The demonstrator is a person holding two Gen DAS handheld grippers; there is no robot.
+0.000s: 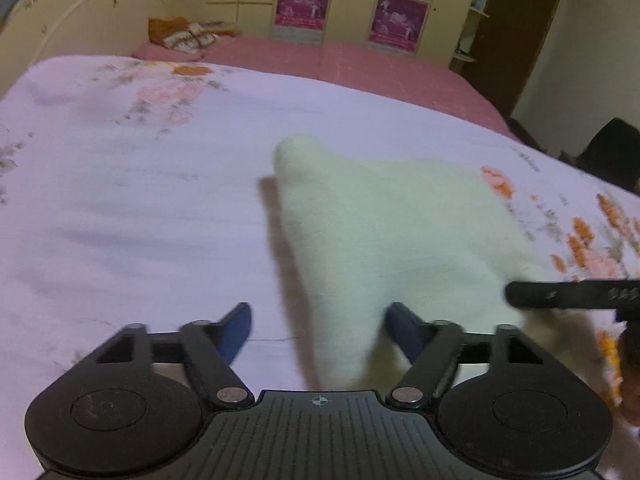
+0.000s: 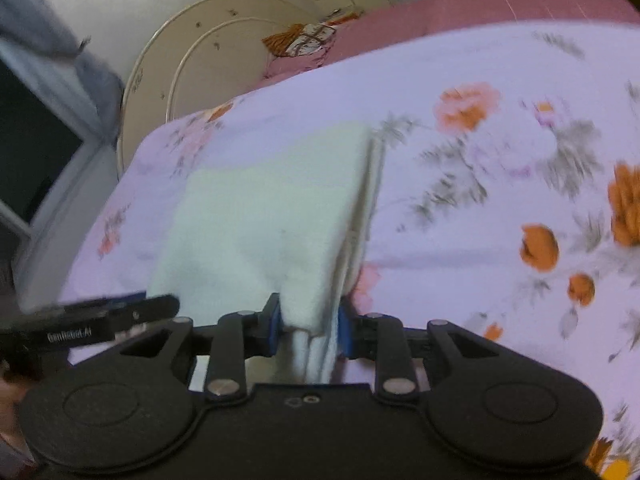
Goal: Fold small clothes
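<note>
The left gripper [image 1: 318,330] stands wide open over the floral bedsheet [image 1: 132,216], its blue pads [image 1: 238,330] well apart — a corner of the pale white cloth [image 1: 384,232] lies between them, gripped by neither. The cloth is blurred and spreads away to the right. At the right edge the right gripper [image 1: 572,294] reaches in — a black bar across the cloth's near corner.

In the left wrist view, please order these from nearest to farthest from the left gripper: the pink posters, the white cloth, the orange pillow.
From the left gripper:
1. White cloth, right between the open fingers and just ahead.
2. Orange pillow, far across the bed, upper left.
3. Pink posters, on the cupboard doors behind the bed.
</note>
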